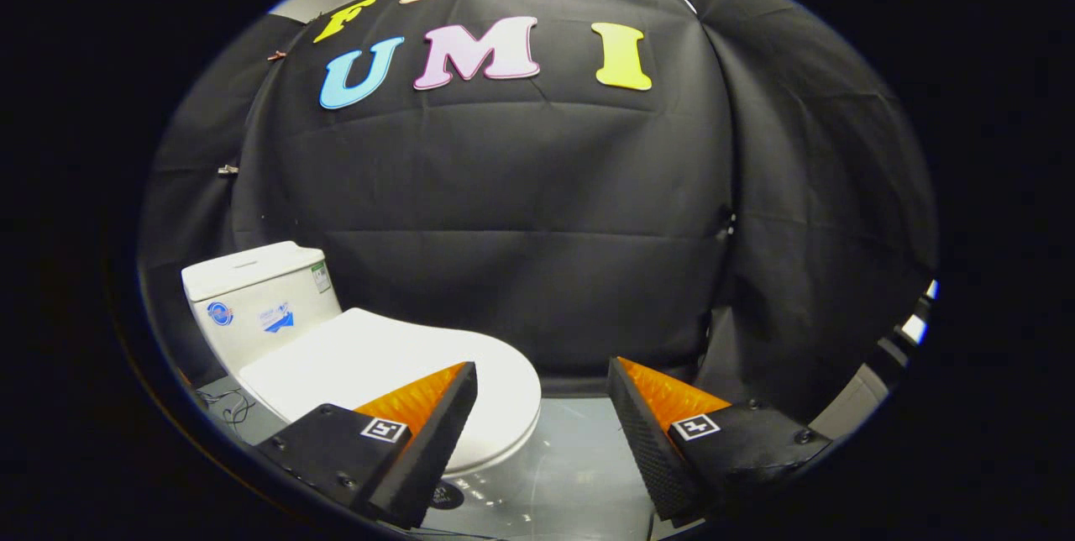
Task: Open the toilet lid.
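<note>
The gripper (542, 390) stands with its jaws spread wide and nothing held between them; only bare floor (571, 457) and the black cloth wall (521, 255) show through the gap. The toilet (336, 356) lies off to the left of the jaws, not between them. Its lid (403, 365) is down, lying flat over the seat, and its rounded front edge reaches in behind the left finger (420, 432), which covers part of it. Whether that finger touches the lid cannot be told. The right finger (663, 432) is well apart from the toilet.

The lid is white, smooth and glossy, oval, closed flush. Beyond it rises the white tank (260, 297), boxy, with small stickers on its front and side. Thin cables (227, 407) lie on the floor beside the toilet's base, left of the left finger.
</note>
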The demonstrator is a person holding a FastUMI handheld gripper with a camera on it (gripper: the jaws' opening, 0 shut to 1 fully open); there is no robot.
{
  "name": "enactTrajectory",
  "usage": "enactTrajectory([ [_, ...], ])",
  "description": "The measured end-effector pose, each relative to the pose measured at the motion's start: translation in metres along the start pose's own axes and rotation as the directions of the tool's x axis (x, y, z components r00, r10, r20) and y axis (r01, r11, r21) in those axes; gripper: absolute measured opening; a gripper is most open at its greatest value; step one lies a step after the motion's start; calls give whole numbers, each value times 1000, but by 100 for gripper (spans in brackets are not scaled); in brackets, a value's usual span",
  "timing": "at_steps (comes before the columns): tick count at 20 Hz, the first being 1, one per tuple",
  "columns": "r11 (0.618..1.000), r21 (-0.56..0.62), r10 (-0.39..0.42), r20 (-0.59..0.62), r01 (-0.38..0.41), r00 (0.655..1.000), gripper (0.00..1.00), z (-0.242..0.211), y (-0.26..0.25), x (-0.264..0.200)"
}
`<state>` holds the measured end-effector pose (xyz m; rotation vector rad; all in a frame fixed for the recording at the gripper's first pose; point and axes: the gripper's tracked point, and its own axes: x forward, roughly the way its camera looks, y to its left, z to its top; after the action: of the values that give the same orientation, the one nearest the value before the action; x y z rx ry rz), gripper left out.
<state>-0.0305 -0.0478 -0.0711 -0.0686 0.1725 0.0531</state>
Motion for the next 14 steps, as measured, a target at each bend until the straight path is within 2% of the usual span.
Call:
enactTrajectory([
  [4, 997, 64, 50, -112, -43, 992, 98, -50, 4, -6],
  [6, 986, 133, 121, -174, -98, 977, 98, -72, 17, -11],
  [9, 955, 257, 217, -266, -148, 939, 99, -104, 36, -18],
  [12, 925, 347, 275, -330, -155, 903, 97, -134, 49, -24],
  [14, 888, 433, 330, -367, -154, 870, 94, -148, 58, -27],
])
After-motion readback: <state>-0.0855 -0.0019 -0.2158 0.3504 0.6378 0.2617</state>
